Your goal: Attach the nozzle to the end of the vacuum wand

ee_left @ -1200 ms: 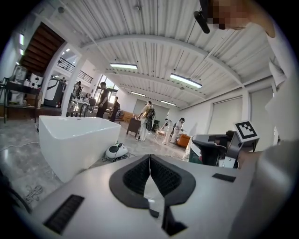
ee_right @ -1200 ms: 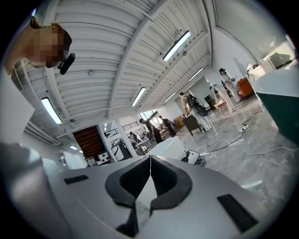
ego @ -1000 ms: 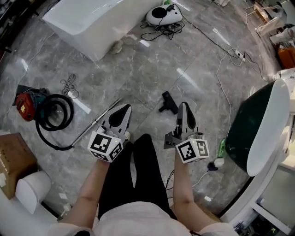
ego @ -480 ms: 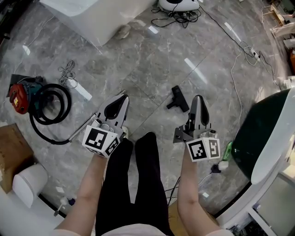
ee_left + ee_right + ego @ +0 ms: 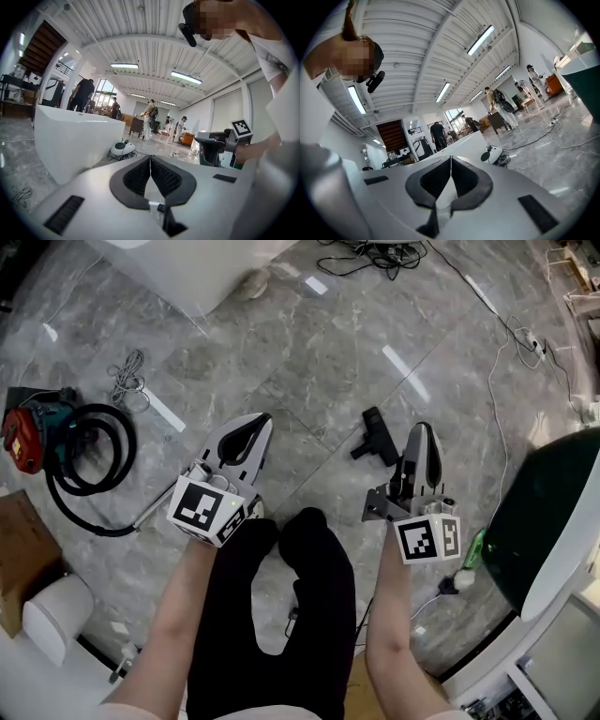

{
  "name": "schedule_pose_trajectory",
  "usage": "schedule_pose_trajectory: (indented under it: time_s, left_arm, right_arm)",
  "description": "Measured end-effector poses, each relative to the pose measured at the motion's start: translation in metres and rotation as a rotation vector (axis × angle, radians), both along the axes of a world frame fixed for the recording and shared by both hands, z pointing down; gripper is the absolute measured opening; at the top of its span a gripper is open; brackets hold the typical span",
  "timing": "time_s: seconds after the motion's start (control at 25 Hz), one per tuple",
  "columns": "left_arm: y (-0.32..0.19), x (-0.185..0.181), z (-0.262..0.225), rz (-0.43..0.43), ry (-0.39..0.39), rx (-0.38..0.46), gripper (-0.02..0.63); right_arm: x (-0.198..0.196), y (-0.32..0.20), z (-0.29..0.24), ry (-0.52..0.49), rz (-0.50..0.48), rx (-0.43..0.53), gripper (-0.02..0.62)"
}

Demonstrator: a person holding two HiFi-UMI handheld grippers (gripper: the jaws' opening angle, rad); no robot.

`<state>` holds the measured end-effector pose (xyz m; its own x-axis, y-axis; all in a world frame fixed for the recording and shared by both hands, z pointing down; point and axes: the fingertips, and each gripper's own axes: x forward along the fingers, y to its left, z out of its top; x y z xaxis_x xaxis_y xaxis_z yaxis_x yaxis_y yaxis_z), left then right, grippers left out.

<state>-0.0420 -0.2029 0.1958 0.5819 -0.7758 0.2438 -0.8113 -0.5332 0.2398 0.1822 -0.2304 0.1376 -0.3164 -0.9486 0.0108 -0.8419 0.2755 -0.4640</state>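
Both hands have come down toward the floor over the last second, and the person's knees now bend as if in a crouch. The left tongs are pressed shut with nothing between them, and so are the right tongs; each gripper view shows the pads meeting on empty air. The nozzle lies on the floor right of centre in the head view, just left of the right tongs' tip. The wand slants across the lower left, its upper end hidden under the left tongs, its lower end seeming to meet the black hose. Nothing is picked up yet. The drop looks like the approach, and both tongs would have to open before grasping.
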Motion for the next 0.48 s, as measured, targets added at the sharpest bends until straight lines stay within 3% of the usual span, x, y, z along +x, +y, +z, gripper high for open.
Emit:
schedule_pose_trajectory:
  time_s: [0.48]
  left_arm:
    - [-0.011, 0.009, 0.135, 0.042, -0.024, -0.005, 0.011]
  right_arm:
    - [0.012, -0.005, 0.134, 0.003, 0.006, -0.028, 0.015]
